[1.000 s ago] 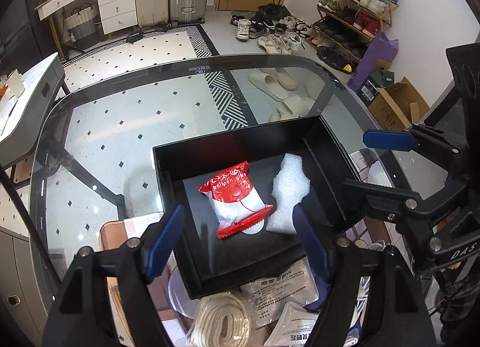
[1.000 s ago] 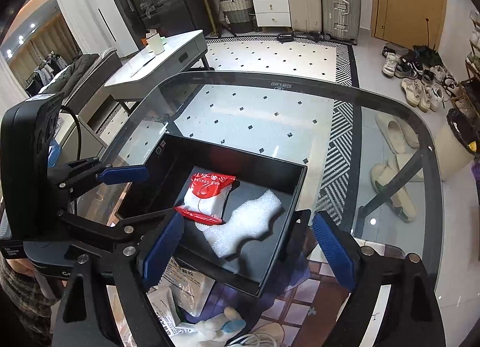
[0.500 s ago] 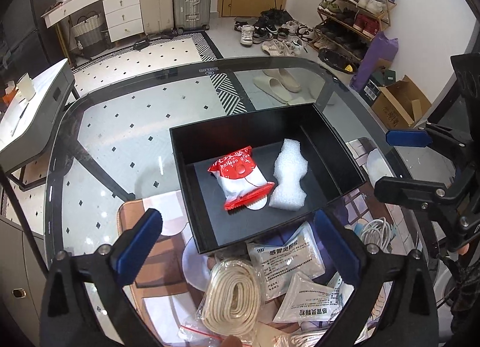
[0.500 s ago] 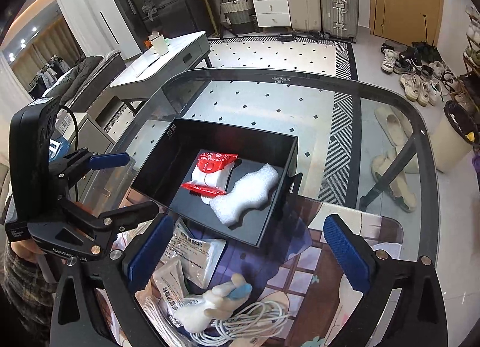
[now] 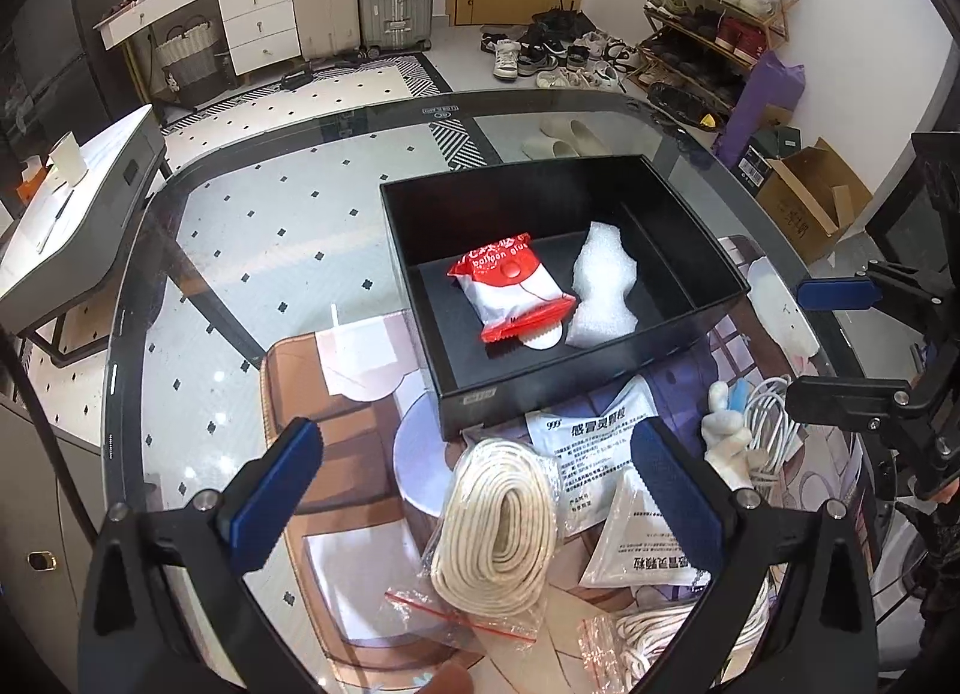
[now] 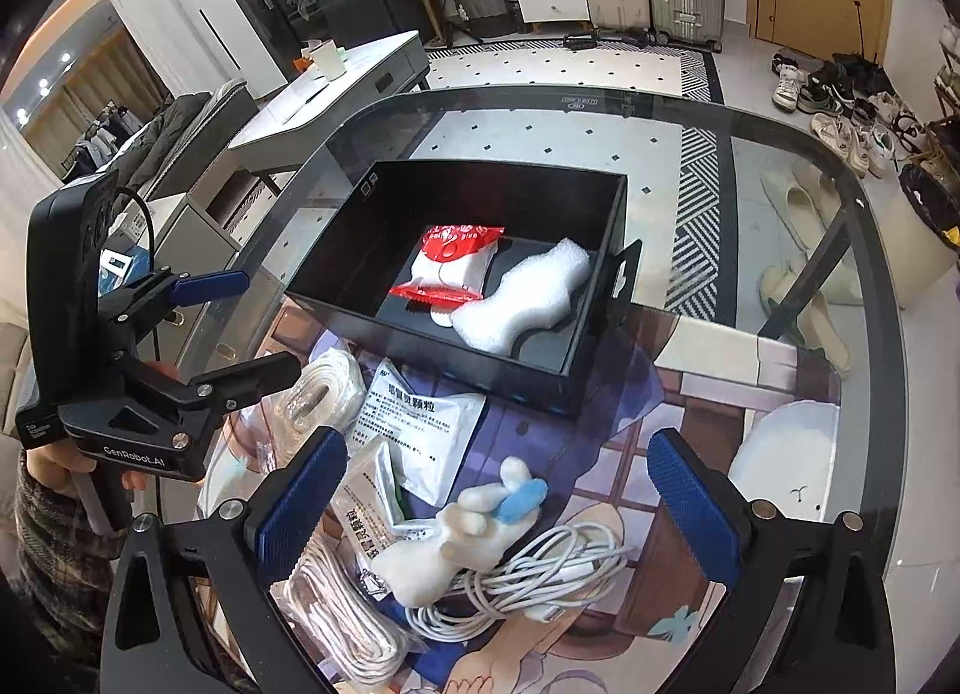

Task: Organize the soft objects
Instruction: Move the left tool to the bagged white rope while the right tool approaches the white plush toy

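Note:
A black box (image 5: 420,298) (image 6: 609,250) on the glass table holds a red-and-white packet (image 5: 510,286) (image 6: 450,268) and a white foam piece (image 5: 600,286) (image 6: 522,292). In front of the box lie a bagged coil of white rope (image 5: 498,526) (image 6: 318,394), white sachets (image 5: 594,442) (image 6: 414,430), a white plush toy with a blue part (image 6: 474,526) (image 5: 726,424) and a white cable (image 6: 540,580) (image 5: 774,424). My left gripper (image 5: 474,490) hangs open above the rope coil, holding nothing. My right gripper (image 6: 498,490) is open over the plush toy, also empty.
A printed mat (image 6: 690,394) covers the near part of the glass table (image 5: 252,250). A second bagged rope (image 6: 342,616) lies at the front. A person's hand (image 6: 66,466) holds the left gripper. Shoes, suitcases and a side desk stand on the floor beyond.
Both grippers have pulled back from above the box toward the near pile, and their jaws have spread wider. The box contents stayed put.

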`<state>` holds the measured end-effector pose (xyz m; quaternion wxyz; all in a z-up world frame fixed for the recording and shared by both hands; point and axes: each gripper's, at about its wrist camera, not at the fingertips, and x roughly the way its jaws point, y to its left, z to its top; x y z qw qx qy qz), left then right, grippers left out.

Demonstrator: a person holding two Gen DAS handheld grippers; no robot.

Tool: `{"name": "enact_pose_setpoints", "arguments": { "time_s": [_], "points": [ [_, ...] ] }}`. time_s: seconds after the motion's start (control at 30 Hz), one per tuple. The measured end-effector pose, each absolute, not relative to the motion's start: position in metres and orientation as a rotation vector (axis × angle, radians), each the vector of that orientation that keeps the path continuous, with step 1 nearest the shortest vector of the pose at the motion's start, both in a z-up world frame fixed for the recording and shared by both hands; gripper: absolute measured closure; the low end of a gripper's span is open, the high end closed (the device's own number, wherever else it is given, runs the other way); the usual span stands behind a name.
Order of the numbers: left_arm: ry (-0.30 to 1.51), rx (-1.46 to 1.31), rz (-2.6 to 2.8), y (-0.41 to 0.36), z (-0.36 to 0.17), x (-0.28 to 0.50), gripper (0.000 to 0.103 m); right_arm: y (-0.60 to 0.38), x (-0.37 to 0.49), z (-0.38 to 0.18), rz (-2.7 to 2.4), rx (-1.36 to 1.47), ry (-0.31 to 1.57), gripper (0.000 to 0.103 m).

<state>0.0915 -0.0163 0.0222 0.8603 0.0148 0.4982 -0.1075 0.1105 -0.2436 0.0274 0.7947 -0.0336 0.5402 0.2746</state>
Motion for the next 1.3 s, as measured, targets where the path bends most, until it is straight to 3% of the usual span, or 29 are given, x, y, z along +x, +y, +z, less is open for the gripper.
{"name": "enact_pose_setpoints", "arguments": {
  "time_s": [0.57,0.8,1.17,1.23,1.3],
  "points": [
    [1.108,0.066,-0.231,-0.004,-0.022,0.072,0.0,-0.228,0.1,-0.007,0.624,0.014,1.37,0.003],
    [1.116,0.067,-0.266,-0.004,-0.034,0.069,0.0,-0.217,0.104,-0.024,0.616,0.005,1.456,0.019],
    [1.106,0.089,-0.342,-0.013,-0.035,0.067,0.0,-0.224,0.103,-0.036,0.562,0.029,1.488,0.022],
    [1.114,0.097,-0.342,-0.015,-0.037,0.069,0.0,-0.223,0.104,-0.037,0.563,0.046,1.492,0.025],
    [1.122,0.104,-0.344,-0.018,-0.04,0.069,0.0,-0.227,0.106,-0.038,0.558,0.045,1.492,0.036]
  ]
}}
